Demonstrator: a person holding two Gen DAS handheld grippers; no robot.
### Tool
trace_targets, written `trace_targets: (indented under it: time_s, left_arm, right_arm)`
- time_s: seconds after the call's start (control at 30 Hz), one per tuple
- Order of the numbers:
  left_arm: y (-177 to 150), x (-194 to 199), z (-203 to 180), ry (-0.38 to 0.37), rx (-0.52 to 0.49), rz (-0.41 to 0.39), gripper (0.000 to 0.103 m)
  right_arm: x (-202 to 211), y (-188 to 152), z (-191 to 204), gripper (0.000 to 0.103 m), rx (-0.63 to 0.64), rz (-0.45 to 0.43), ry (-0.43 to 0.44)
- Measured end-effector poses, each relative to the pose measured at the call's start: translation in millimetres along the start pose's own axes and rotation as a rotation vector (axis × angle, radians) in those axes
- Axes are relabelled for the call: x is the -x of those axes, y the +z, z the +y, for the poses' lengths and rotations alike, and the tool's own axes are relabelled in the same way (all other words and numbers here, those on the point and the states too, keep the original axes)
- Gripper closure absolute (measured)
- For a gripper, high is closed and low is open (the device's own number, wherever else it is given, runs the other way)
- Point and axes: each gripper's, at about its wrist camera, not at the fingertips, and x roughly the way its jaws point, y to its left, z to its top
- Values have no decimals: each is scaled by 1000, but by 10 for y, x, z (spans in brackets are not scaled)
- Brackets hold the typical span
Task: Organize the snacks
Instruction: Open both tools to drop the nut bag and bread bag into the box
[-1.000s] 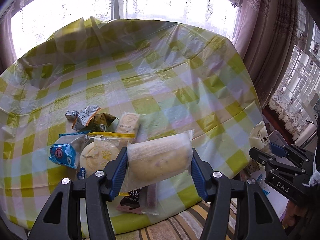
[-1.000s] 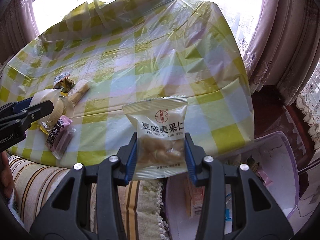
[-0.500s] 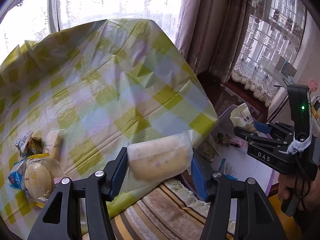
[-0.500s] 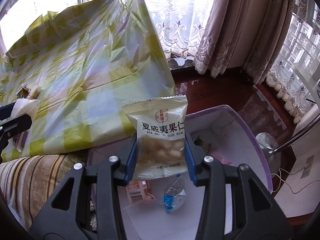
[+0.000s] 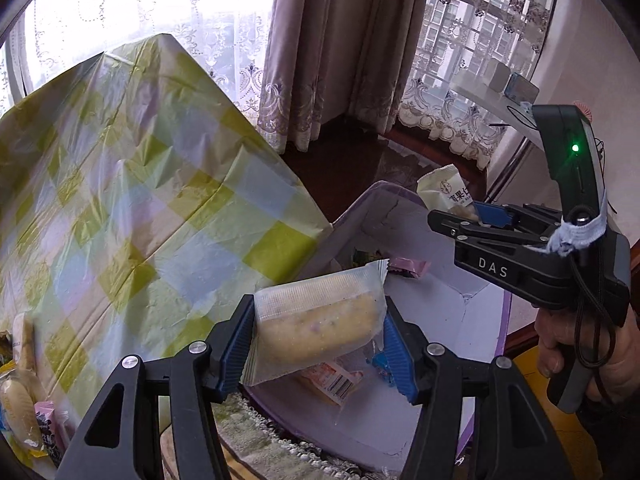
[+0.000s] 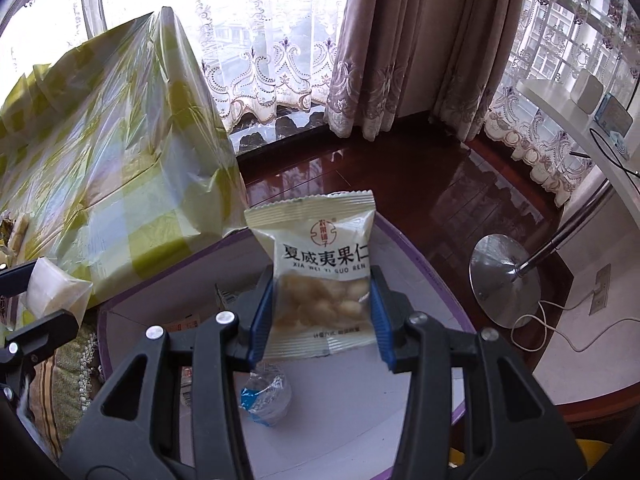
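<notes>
Two grippers, two hand-held packets, one box.

Left gripper (image 5: 320, 344): jaws opening, about half wide; cake packet (image 5: 318, 326) between blue pads, tilted, left pad touching, right pad contact unclear. Packet hangs over near edge of box (image 5: 472, 320).

Right gripper (image 6: 320, 316): jaws under half open, clamped on both sides of nut packet (image 6: 320, 276), upright, above box.

Inside box: at least four packets – blue-white wrapper (image 6: 266, 398), barcode packet (image 5: 334, 380), pink packet (image 5: 408, 267), others partly hidden.

Table (image 5: 132, 216) with checked cloth left of box; several snacks (image 5: 20, 404) at its near-left edge, count unclear.
</notes>
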Motion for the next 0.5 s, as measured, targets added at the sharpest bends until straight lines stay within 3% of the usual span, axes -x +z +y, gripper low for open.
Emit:
trace_targets:
  time_s: [0.13, 0.27, 0.5]
  left_arm:
    - [41, -134, -96, -48, -13, 27, 30]
    - [34, -120, -12, -54, 22, 21, 29]
    - [28, -33, 289, -7, 116, -6, 29]
  right_arm:
    - [11, 26, -24, 54, -7, -2, -4]
    - [34, 42, -21, 31, -1, -13, -20]
    - [55, 52, -1, 31, -4, -17, -12]
